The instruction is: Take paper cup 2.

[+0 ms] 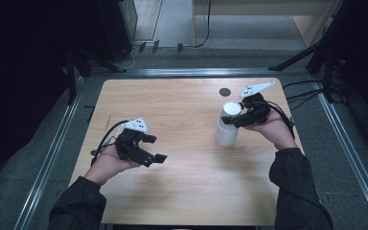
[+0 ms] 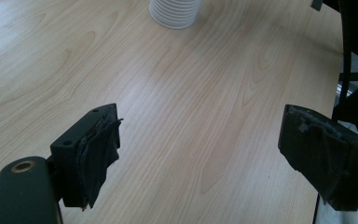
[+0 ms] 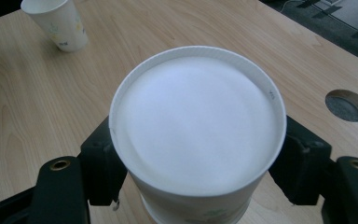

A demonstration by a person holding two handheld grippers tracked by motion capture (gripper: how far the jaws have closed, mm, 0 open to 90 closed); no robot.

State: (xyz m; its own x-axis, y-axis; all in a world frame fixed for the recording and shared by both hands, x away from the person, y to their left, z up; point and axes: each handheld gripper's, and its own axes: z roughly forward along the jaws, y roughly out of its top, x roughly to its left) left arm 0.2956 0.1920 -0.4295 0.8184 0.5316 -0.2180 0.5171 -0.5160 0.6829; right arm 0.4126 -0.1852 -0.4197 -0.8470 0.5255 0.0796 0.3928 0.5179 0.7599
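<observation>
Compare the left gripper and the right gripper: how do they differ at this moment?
The left gripper holds its jaws wide apart with nothing between them; the right gripper has its jaws pressed on both sides of the top cup of a stack. The left gripper is over bare table; the right gripper is at the stack. Both are black and hand-held.
</observation>
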